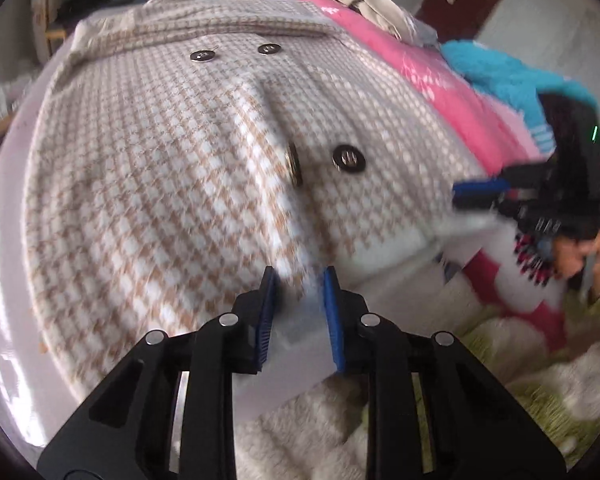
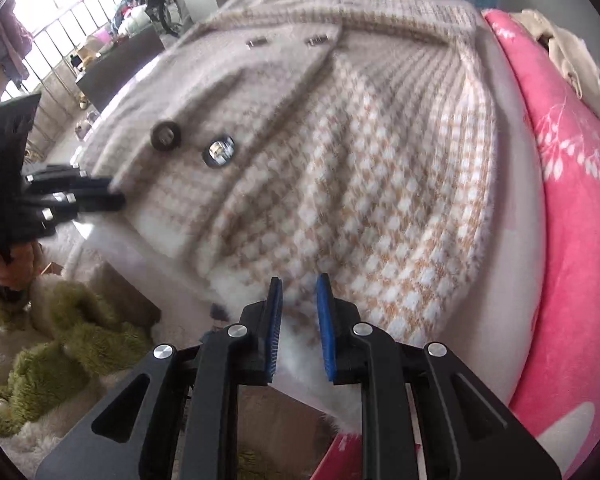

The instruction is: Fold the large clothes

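While our left gripper (image 1: 300, 280) and right gripper (image 2: 299, 288) each pinch the near hem of the coat (image 1: 172, 168), we judge it thick, soft and fairly heavy; held by that hem's corners it should sag less. It lies spread over the bed (image 2: 512, 280), houndstooth in tan and white, its dark buttons (image 1: 348, 159) midway and its collar at the far edge.
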